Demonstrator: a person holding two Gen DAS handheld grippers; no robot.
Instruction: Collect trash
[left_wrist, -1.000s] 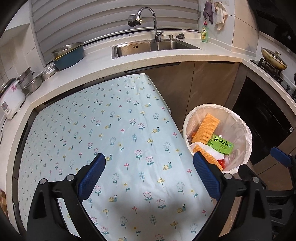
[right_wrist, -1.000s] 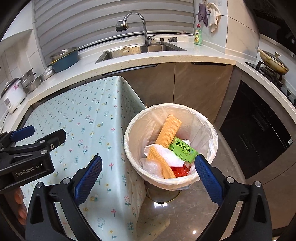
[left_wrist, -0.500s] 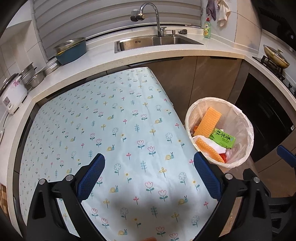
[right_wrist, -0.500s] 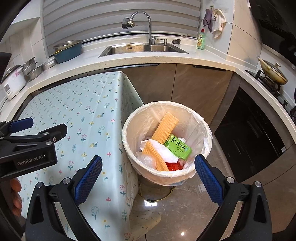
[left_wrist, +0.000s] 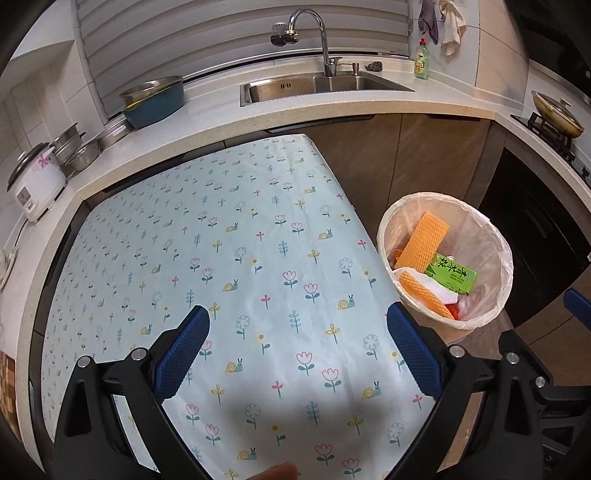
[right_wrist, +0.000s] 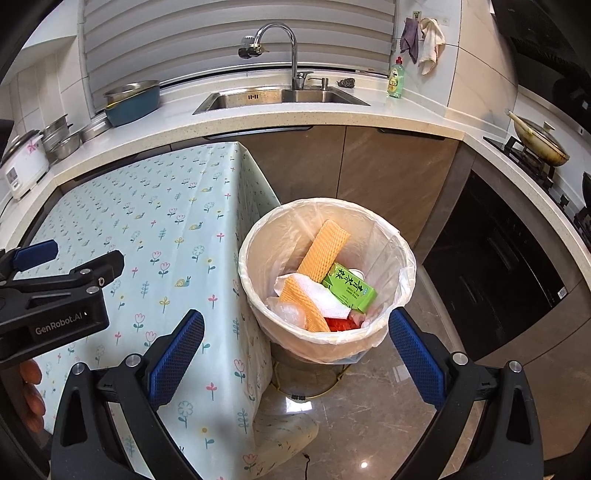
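1. Left wrist view: the bin, lined with a pale bag, stands on the floor just beside the worktop; it holds orange foam netting, a green carton and white paper.
2. The left tongs hover over the flowered cloth, spread wide, gripping nothing.
3. Right wrist view: the bin sits ahead, its trash inside.
4. The right tongs hang above the bin's near rim, wide apart and empty.
5. The left tongs show at the left edge over the worktop.
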